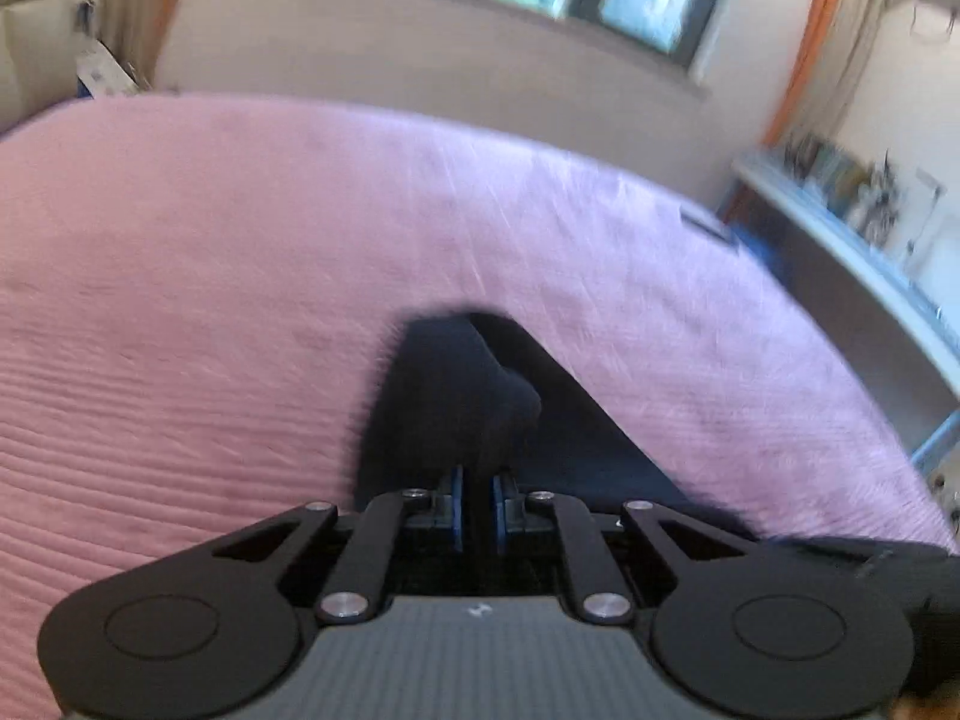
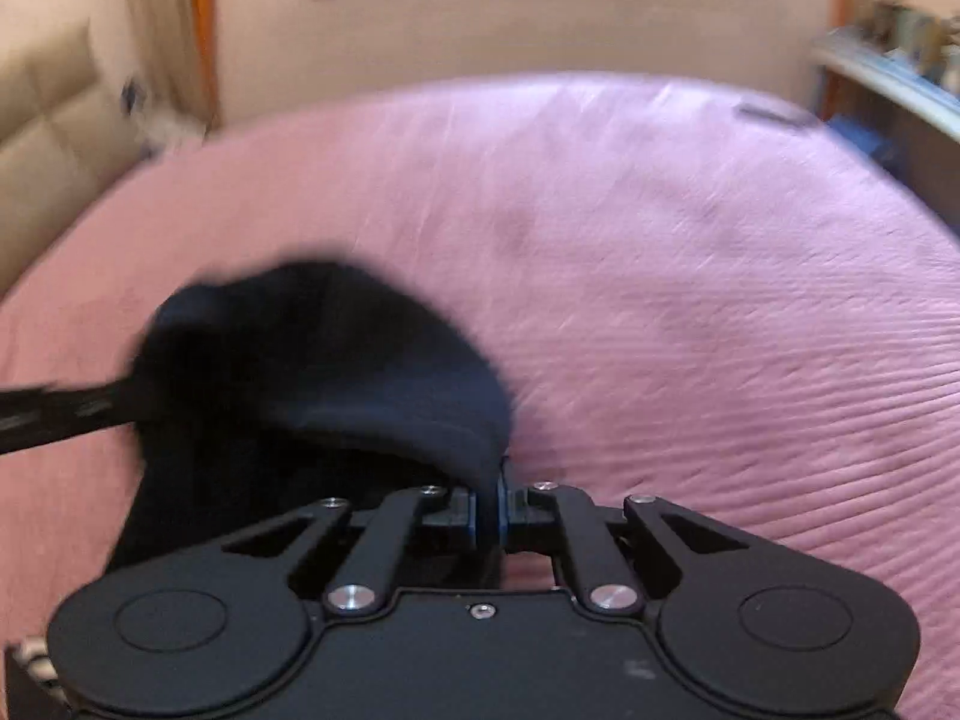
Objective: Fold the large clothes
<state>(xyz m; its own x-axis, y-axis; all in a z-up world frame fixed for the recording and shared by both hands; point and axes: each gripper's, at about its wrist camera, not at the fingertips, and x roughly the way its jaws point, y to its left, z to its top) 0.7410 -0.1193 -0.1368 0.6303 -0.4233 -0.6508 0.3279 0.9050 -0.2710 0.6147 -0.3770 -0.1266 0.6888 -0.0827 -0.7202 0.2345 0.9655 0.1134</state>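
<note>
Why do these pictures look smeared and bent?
Left wrist view: the shelf and the dark garment smear with motion, and the wide lens bows the pink bedspread. Right wrist view: the garment's edges are blurred; the gripper stays sharp.

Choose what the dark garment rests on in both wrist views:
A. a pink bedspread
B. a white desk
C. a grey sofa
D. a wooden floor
A: the dark garment, pinched by the left gripper and the right gripper, spreads over the pink bedspread.
</note>
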